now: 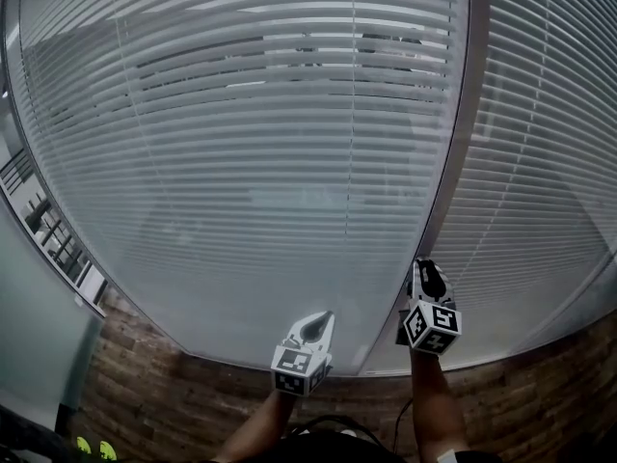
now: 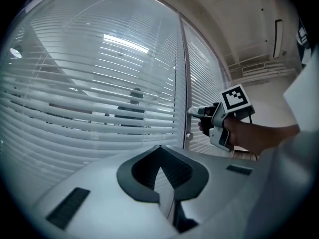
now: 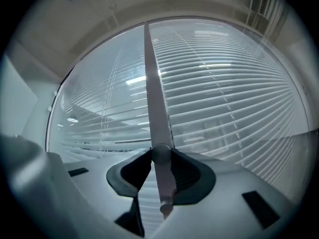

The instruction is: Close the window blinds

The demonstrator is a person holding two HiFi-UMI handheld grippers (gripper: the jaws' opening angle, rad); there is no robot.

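Pale slatted window blinds (image 1: 241, 143) cover a glass wall in two panels, split by a grey upright frame (image 1: 455, 162). Their slats are tilted partly open, and an office interior shows dimly between them. Below the glass runs brown plank-patterned flooring (image 1: 145, 394). The right gripper (image 1: 425, 266) is up by the frame, its jaws clamped on the blinds' hanging wand (image 3: 157, 113). The left gripper (image 1: 326, 318) hangs lower, with its jaws together and nothing between them
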